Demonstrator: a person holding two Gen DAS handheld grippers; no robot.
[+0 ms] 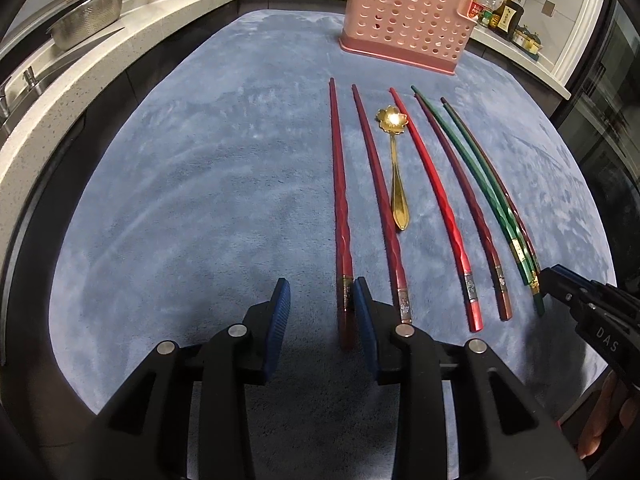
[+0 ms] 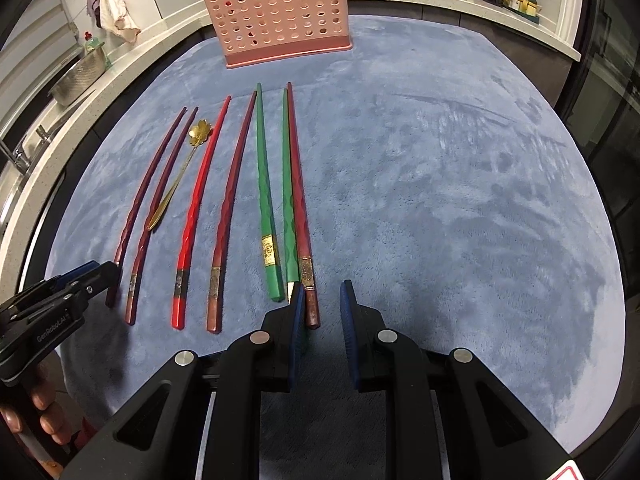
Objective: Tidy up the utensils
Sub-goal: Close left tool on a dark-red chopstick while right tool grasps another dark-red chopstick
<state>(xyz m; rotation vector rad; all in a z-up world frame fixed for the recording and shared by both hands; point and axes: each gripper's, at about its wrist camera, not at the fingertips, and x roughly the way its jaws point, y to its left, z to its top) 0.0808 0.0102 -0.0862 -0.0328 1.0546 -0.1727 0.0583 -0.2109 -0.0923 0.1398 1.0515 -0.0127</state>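
Several red, dark red and green chopsticks lie side by side on a blue mat [image 1: 200, 180], with a gold flower-bowl spoon [image 1: 394, 152] among them. My left gripper [image 1: 322, 292] is open, low over the mat; the thick end of the leftmost dark red chopstick [image 1: 339, 200] lies between its fingers, beside the right pad. My right gripper [image 2: 322, 296] is open at the row's right end; the dark red chopstick [image 2: 298, 184] ends between its fingers, by the left pad, next to a green one [image 2: 262, 168]. A pink perforated utensil holder [image 2: 280, 16] stands at the far edge of the mat.
A white counter [image 1: 60, 92] curves around the mat [image 2: 440, 200], with a steel colander [image 1: 88, 20] and sink tap on the left. Sauce bottles [image 1: 504, 10] stand on the counter at the back right. The holder [image 1: 404, 20] holds some utensils.
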